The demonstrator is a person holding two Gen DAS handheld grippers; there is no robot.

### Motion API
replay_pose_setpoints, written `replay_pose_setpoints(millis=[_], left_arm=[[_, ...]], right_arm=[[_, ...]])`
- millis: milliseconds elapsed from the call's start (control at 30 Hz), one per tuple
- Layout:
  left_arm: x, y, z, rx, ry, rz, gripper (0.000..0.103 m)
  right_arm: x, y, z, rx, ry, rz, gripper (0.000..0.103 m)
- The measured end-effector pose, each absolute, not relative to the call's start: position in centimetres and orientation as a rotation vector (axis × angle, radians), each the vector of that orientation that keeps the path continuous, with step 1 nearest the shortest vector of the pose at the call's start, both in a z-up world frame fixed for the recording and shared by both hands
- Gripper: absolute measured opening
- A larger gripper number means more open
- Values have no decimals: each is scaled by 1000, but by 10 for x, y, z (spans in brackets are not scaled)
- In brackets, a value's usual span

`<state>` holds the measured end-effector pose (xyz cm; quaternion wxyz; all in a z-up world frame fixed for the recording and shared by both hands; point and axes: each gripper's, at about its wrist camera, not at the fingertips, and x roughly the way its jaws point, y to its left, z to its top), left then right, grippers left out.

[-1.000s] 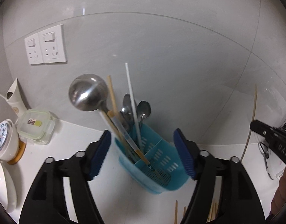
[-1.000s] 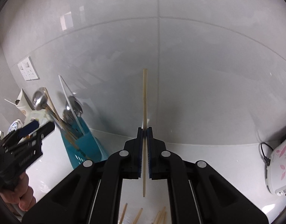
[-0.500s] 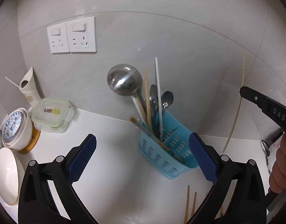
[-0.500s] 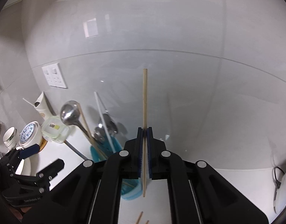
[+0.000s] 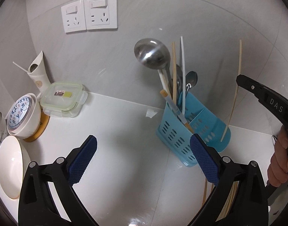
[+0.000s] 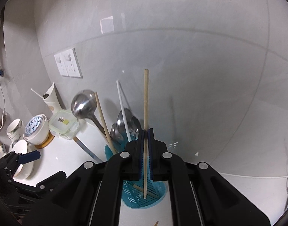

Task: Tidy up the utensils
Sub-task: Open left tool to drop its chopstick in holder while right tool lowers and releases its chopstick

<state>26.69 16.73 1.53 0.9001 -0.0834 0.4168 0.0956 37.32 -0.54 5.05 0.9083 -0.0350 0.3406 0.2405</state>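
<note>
A blue slotted caddy (image 5: 192,128) (image 6: 142,197) stands by the wall. It holds a steel ladle (image 5: 152,53), spoons, and wooden and white chopsticks. My right gripper (image 6: 145,131) (image 5: 240,79) is shut on a wooden chopstick (image 6: 146,98) (image 5: 236,86), held nearly upright. Its lower end hangs at the caddy's right side; I cannot tell whether it is inside. My left gripper (image 5: 144,150) (image 6: 40,167) is open wide and holds nothing, low over the counter left of the caddy. Loose chopsticks (image 5: 206,192) lie on the counter near my right finger.
A green-lidded glass box (image 5: 63,98), stacked patterned bowls (image 5: 21,113), a white bowl (image 5: 10,169) and a white tube holder (image 5: 37,71) crowd the left of the counter. Wall sockets (image 5: 89,12) sit above. A hand (image 5: 279,162) grips the right tool.
My left gripper's jaws spread wider and drew back from the caddy, which now lies to its right. My right gripper carried the chopstick over to the caddy.
</note>
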Motion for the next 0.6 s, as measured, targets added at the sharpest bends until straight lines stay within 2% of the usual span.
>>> replay_pose_setpoints(millis=[367, 500, 567, 600], left_arm=[[266, 172, 6, -176, 880, 210, 97], [268, 172, 5, -175, 885, 209, 97], [268, 172, 6, -172, 885, 208, 97], [268, 172, 6, -172, 885, 207, 97]], right_arm=[[378, 3, 21, -101, 769, 491, 4], [378, 3, 18, -90, 793, 486, 7], [379, 1, 18, -80, 796, 488, 15], [378, -1, 18, -72, 793, 485, 26]])
